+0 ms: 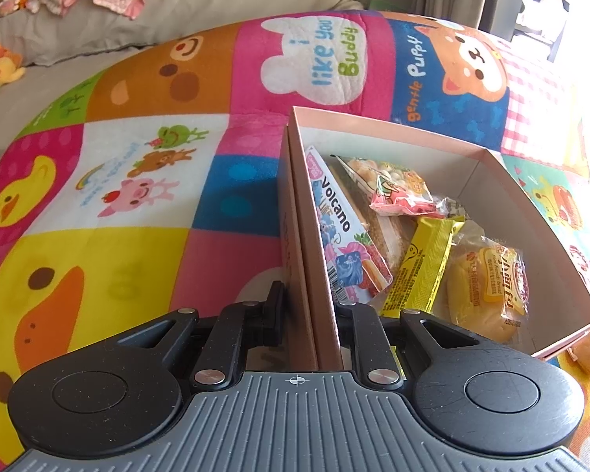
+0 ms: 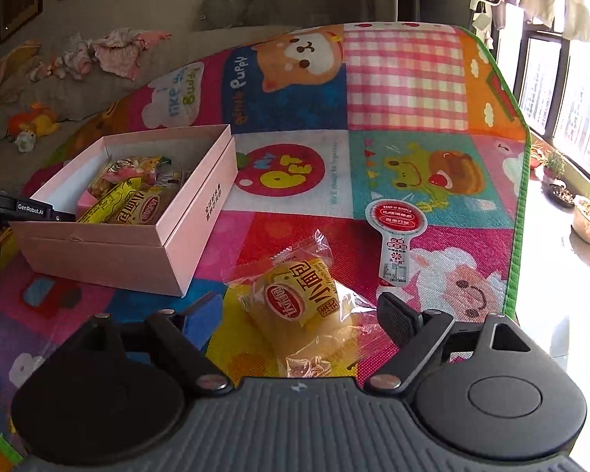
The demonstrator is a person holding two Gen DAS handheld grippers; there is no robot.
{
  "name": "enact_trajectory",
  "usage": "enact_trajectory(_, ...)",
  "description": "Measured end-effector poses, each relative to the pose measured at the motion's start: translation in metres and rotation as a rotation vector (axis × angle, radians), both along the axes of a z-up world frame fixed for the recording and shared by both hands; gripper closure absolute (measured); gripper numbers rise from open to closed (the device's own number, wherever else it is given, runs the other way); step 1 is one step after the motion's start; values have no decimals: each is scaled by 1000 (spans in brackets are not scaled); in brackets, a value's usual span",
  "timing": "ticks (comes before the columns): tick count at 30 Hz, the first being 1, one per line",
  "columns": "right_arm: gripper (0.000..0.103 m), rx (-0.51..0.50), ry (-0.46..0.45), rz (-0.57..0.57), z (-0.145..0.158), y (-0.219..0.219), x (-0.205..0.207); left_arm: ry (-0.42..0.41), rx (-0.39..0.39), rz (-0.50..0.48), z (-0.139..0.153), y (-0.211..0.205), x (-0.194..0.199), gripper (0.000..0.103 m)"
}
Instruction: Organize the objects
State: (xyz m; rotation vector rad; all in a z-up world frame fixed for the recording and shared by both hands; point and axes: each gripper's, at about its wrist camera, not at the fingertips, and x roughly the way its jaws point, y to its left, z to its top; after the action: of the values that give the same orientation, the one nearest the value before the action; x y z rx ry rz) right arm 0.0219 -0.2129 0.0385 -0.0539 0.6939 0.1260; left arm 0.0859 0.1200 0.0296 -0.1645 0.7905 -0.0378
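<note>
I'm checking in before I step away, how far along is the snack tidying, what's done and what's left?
Mostly done: the pink box already holds several snacks, including a yellow bar and a wrapped bun. In hand: the left gripper clamps the box's wall, steadying it, while the open right gripper straddles a bread packet on the mat. Left: that packet and the white-and-red snack pouch beyond it.

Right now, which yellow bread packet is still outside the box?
The bread packet lying on the mat between the right tool's fingers; the other sits inside the pink box.
</note>
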Motion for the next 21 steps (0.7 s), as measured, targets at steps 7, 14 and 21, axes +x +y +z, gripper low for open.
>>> enact_trajectory(7,17,24,31,27,-5,6,4,2,-3,-2,0,1,1,85)
enact_trajectory(14,15,73,24,101,2,12,-29,2,1,0,0,1,1,85)
enact_trajectory(21,15,-3,-1,31,-1,4,-15,3,3,1,0,0,1,85)
